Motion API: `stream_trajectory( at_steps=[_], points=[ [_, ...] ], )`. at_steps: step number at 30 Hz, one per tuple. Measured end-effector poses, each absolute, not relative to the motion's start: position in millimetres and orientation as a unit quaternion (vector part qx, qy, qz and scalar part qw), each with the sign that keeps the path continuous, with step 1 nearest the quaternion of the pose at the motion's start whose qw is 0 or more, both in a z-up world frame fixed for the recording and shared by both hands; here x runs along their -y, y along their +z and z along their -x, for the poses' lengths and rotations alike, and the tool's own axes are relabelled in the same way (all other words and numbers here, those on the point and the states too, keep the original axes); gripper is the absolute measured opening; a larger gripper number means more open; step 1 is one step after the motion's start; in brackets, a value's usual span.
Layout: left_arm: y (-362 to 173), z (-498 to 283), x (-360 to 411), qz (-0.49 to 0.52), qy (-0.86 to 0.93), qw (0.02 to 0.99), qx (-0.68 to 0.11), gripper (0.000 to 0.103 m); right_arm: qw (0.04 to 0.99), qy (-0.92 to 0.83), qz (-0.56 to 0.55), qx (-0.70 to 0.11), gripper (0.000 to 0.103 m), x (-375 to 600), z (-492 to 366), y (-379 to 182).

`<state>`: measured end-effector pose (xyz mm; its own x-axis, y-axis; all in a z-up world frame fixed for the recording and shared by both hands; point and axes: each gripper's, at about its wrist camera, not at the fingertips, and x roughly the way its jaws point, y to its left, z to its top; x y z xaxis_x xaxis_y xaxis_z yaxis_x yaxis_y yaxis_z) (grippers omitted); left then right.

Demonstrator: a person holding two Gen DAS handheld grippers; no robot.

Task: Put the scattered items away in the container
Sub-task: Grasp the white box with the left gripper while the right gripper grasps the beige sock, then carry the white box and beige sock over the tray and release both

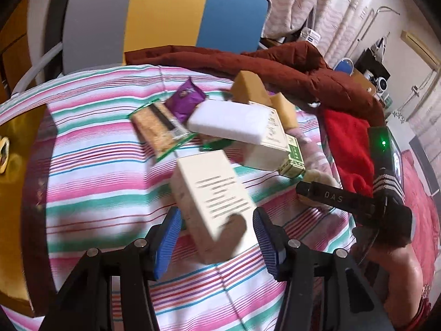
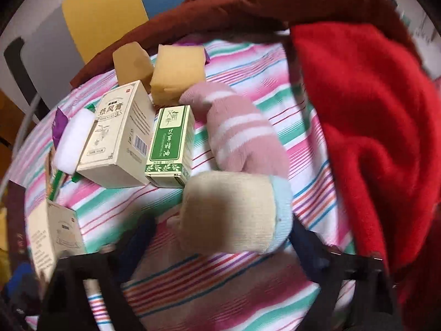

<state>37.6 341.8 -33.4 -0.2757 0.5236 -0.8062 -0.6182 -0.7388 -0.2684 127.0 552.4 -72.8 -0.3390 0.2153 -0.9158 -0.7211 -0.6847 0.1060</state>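
Note:
In the left wrist view my left gripper (image 1: 216,237) is open, and a cream box with printed text (image 1: 212,201) lies tilted between its blue pads (image 1: 168,242), a thin gap on each side. In the right wrist view a rolled beige and light-blue sock (image 2: 231,212) sits between the blurred fingers of my right gripper (image 2: 220,237). The left finger stands apart from the sock, so this gripper is open. Scattered behind are a taller cream box (image 2: 118,143), a green box (image 2: 169,146), a pink striped sock (image 2: 237,135), two tan sponges (image 2: 176,74), a white block (image 1: 231,121), a snack pack (image 1: 160,129) and a purple packet (image 1: 186,98).
Everything lies on a striped bedspread (image 1: 96,165). A red cloth (image 2: 372,110) and a brown jacket (image 2: 248,2) are heaped at the right and back. A chair with a grey, yellow and blue back (image 1: 165,8) stands behind. A yellow thing (image 1: 16,143) shows at the left edge.

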Motion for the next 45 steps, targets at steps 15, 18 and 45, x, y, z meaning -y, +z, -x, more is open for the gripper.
stream_trajectory(
  at_steps=[15,18,45],
  points=[
    [-40.1,-37.7,-372.0,0.485,0.803,0.337,-0.083,0.066,0.247,0.82,0.45,-0.255,0.075,-532.1,-126.3,-54.2],
    [-44.4,-37.9,-380.0,0.486,0.804,0.323,-0.117,0.069,0.246,0.818,0.45,-0.261,0.075,-534.5,-127.8,-55.6],
    [-23.8,-31.0,-310.2,0.412,0.832,0.365,-0.067,0.051,0.122,0.874,0.416,-0.219,0.074,-510.5,-103.2,-40.9]
  ],
)
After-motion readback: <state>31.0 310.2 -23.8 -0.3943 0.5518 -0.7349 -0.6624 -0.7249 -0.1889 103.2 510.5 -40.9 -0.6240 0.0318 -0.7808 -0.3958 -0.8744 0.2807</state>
